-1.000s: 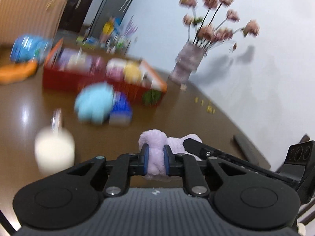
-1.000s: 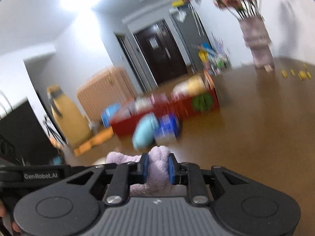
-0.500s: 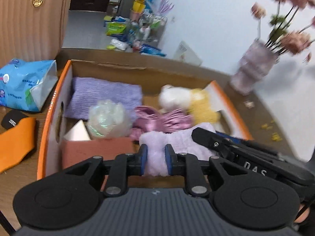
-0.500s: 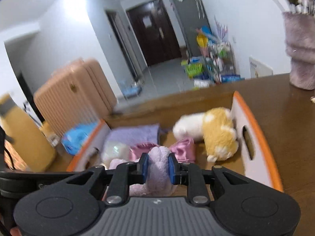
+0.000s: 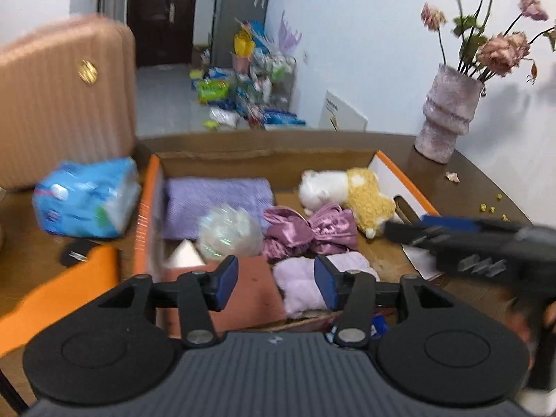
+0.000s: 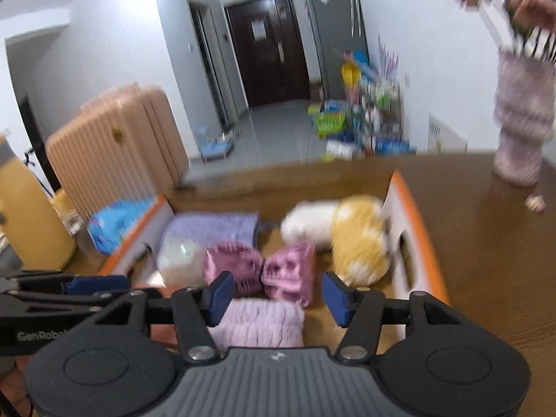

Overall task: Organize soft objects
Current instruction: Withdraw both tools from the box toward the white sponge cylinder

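A pale purple fluffy cloth (image 5: 299, 281) lies at the near side of the orange-rimmed cardboard box (image 5: 406, 177); it also shows in the right wrist view (image 6: 260, 323). My left gripper (image 5: 276, 279) is open and empty just above it. My right gripper (image 6: 276, 295) is open and empty over the same cloth. The box (image 6: 417, 222) also holds a lilac towel (image 5: 215, 198), a pink satin bow (image 6: 260, 271), a white and yellow plush (image 5: 347, 191) and a pearly puff (image 5: 229, 232).
A blue tissue pack (image 5: 83, 201) and an orange item (image 5: 59, 288) lie left of the box. A vase of dried flowers (image 5: 448, 118) stands at the back right of the brown table (image 6: 486, 243). A ribbed suitcase (image 5: 62, 97) stands behind.
Both grippers carried the purple cloth over the box, then opened and let it drop inside. Both have drawn back slightly.
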